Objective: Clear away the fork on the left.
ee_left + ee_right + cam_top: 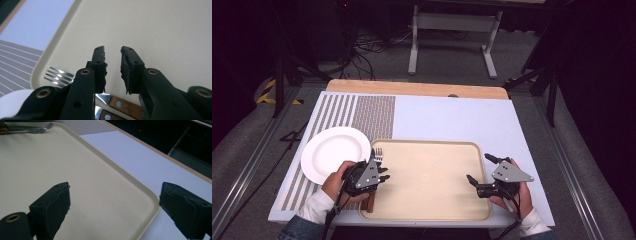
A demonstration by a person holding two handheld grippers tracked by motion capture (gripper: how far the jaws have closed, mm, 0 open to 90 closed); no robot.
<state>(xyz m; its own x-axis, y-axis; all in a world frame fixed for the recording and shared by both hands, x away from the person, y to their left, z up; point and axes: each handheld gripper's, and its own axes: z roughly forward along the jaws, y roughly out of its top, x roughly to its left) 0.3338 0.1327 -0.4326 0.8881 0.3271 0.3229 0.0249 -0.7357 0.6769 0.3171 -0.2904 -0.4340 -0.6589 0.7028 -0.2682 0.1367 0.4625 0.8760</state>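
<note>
- High view: the left claw (384, 174) hovers over the beige tray's (432, 212) left edge, above a fork (378, 154) and wooden-handled cutlery (370, 202) lying there. A white plate (329, 152) sits on the desk (452, 117) just left of the tray. The right claw (479, 170) straddles the tray's right rim, spread wide.
- Left gripper view: the left claw (113, 61) stands slightly parted, pinching nothing; the fork (58, 76) and knife (120, 103) lie on the tray (160, 30) beneath it.
- Right gripper view: the right claw (113, 205) gapes over the tray's (105, 165) rim; the fork (41, 129) lies at the tray's far side.
</note>
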